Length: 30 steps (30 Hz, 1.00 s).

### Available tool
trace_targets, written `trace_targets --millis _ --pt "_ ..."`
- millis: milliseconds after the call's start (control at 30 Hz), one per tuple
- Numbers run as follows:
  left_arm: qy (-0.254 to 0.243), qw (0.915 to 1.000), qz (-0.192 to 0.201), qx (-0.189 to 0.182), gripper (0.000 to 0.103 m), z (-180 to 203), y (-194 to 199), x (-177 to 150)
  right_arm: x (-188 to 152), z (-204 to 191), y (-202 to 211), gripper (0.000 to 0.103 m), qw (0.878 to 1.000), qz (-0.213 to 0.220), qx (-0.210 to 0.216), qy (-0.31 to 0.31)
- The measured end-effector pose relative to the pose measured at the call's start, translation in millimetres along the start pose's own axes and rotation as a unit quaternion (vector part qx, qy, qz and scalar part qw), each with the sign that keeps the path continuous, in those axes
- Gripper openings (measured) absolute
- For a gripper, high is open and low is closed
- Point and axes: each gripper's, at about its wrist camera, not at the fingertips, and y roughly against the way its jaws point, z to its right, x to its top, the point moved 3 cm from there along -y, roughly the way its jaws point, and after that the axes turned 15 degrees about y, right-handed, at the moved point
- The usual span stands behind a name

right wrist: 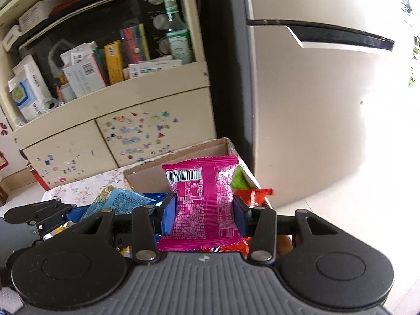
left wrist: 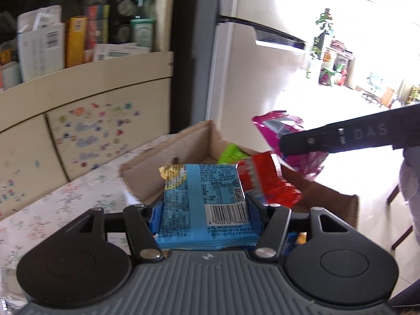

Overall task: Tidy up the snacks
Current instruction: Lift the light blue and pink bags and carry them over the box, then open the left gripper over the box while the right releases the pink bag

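My left gripper (left wrist: 200,211) is shut on a light blue snack packet (left wrist: 203,199), barcode side up, held in front of an open cardboard box (left wrist: 168,165). A red packet (left wrist: 265,181) and a green packet (left wrist: 232,155) lie in the box. My right gripper (right wrist: 203,214) is shut on a pink snack packet (right wrist: 203,204), held upright over the same cardboard box (right wrist: 199,152). In the left wrist view the right gripper's finger (left wrist: 349,137) and the pink packet (left wrist: 283,128) hang above the box's right side. The blue packet (right wrist: 118,200) shows low left in the right wrist view.
The box stands on a table with a floral cloth (left wrist: 71,204). Behind it is a cream cabinet (right wrist: 110,105) with stickers on its doors and boxes and a bottle (right wrist: 177,31) on its shelf. A fridge (right wrist: 315,105) stands to the right.
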Motion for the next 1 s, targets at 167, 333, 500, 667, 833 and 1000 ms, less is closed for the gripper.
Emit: trace_targets --millis 167,333,500,667,833,1000 --pt "-0.008 0.9995 -0.016 -0.026 0.061 20.3 -14.3 -9.1 -6.3 13.4 1.7 0.052 1.0 -0.011 -0.014 -0.02" --pt "-0.009 0.9983 -0.009 -0.058 0.089 34.2 -14.1 -14.5 -7.9 19.6 2.6 0.065 0.999 -0.012 -0.022 -0.036" --pt "-0.013 0.9988 0.003 -0.048 0.095 34.7 -6.1 -10.4 -6.1 16.4 3.9 0.069 0.999 -0.006 -0.016 -0.033" --pt "-0.008 0.9997 -0.009 -0.022 0.096 23.9 -1.2 -9.3 -4.2 12.6 1.9 0.071 1.0 -0.006 -0.012 -0.028" --pt "0.006 0.9999 -0.01 0.0 0.096 7.4 8.1 -6.0 -1.5 6.1 1.5 0.077 1.0 0.002 -0.003 -0.021" --pt "0.021 0.9996 -0.002 0.019 0.096 -11.4 21.0 0.3 2.3 -2.1 -1.4 0.077 1.0 0.003 0.007 -0.014"
